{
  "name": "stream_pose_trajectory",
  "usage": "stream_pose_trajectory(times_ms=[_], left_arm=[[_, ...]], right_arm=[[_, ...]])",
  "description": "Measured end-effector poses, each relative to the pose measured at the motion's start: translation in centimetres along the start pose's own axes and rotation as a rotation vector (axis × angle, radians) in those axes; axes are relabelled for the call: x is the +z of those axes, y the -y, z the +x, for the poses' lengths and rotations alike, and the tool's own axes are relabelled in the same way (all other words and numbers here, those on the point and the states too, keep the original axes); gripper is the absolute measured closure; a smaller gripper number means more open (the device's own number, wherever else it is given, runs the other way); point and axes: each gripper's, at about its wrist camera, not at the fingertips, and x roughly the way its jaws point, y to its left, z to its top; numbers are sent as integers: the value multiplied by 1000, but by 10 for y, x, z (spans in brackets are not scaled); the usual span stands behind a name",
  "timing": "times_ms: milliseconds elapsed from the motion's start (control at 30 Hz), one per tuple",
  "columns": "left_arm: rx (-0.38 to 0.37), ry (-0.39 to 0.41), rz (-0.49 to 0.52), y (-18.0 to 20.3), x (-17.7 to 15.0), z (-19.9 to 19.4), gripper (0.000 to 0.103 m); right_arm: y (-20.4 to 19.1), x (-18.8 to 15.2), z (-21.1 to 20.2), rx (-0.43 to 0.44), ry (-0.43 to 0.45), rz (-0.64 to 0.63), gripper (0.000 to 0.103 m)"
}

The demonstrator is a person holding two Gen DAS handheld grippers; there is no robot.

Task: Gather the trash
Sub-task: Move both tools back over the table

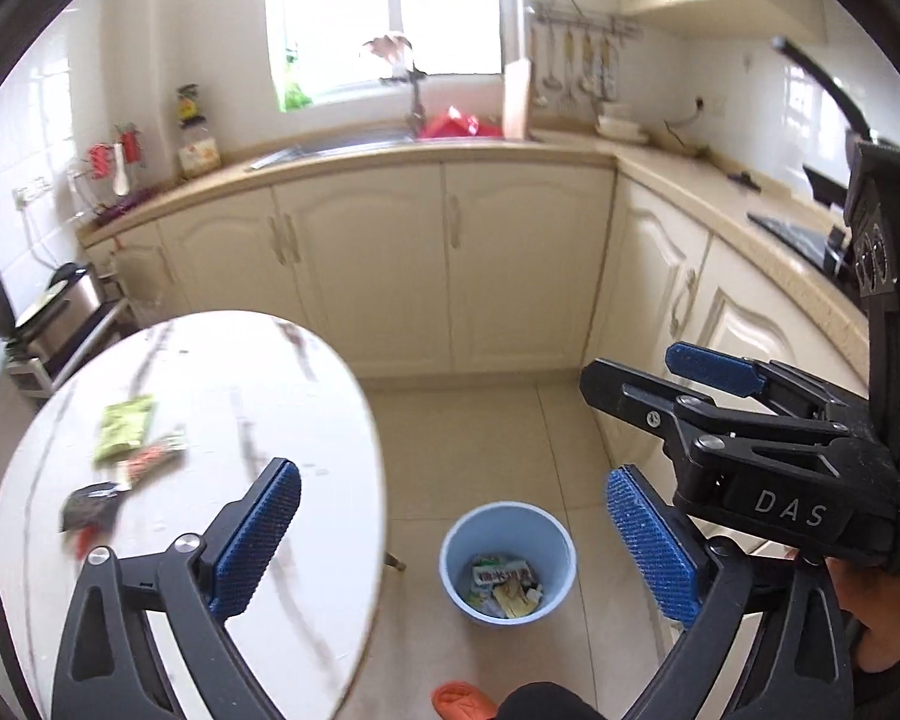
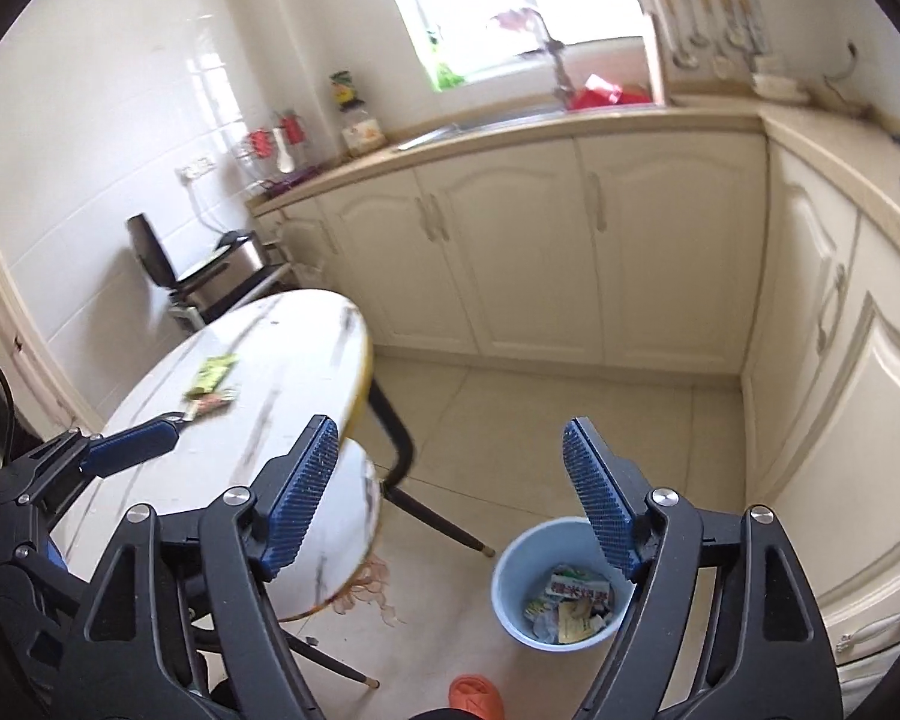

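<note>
In the left wrist view, the left gripper [image 1: 450, 546] is standing with its blue fingers spread wide and nothing between the pads; the light blue trash bin [image 1: 507, 561] is sitting on the tiled floor in the gap between them, with crumpled wrappers [image 1: 504, 585] lying inside. Over and beyond the left finger the round marble-patterned table [image 1: 222, 420] is showing three pieces of litter: a green packet [image 1: 123, 433], a red-and-green wrapper [image 1: 153, 456] just beside it, and a dark wrapper [image 1: 90, 507] nearer the edge. The right gripper [image 1: 648, 378] is crossing above the right finger, jaws parted and empty, a hand [image 1: 870, 606] gripping below it. In the right wrist view, the right gripper [image 2: 450, 498] is holding nothing, its fingers apart; the bin [image 2: 561, 585] is lying under the right finger, partly covered by it. The table [image 2: 270, 372] is reaching past the left finger, and only the green packet [image 2: 213, 373] and red-and-green wrapper [image 2: 213, 402] are showing here, while a finger of the left gripper [image 2: 129, 441] is pointing at them. This view alone is revealing the dark table legs [image 2: 402, 450] and a second round top below. An orange slipper [image 2: 474, 696] is lying near the bottom edge.
</note>
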Motion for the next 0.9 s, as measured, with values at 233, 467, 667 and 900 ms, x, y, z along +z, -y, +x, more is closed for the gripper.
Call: stream_pose_trajectory(times_ms=[233, 467, 667, 900], left_arm=[[89, 54, -108, -69, -42, -66, 1], [200, 1, -256, -153, -78, -86, 1], [263, -129, -362, -205, -90, -51, 1], [258, -231, -337, -221, -70, 4, 1]], right_arm=[[-93, 5, 8, 79, -6, -116, 16], [-164, -4, 54, 131, -96, -224, 14], [-188, -12, 100, 147, -173, -256, 14], [-191, -7, 152, 140, -243, -284, 14]])
